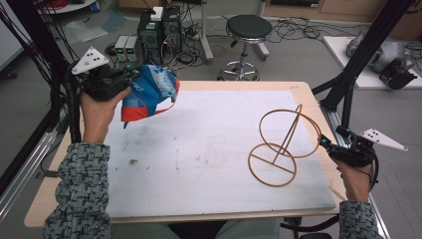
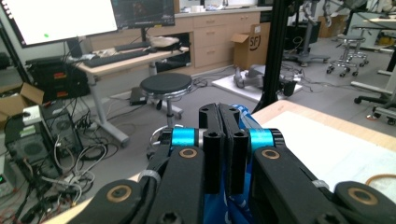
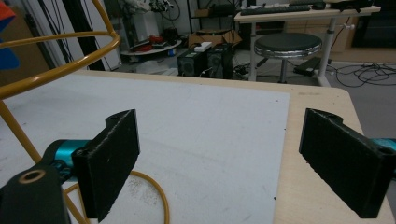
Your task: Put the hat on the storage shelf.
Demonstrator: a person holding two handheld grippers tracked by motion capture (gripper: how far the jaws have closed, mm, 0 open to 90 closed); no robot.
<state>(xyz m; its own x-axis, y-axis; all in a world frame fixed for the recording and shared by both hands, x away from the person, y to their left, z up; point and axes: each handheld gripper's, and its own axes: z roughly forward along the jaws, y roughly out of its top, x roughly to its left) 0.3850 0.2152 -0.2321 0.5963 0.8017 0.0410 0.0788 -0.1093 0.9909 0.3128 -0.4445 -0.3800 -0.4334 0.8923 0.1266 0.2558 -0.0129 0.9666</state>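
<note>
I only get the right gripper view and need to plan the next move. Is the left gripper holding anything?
Observer: Yes. In the high view the left gripper is shut on a blue, white and orange cloth cap, lifted above the table's far left corner.
Operator: How does the yellow wire stand sit?
Observer: The wire stand stands on the white mat, with one ring flat on the mat and larger rings raised above it.
Operator: Where is my gripper relative to it?
Observer: The right gripper is open, beside the stand's right edge, near the table's right side.
</note>
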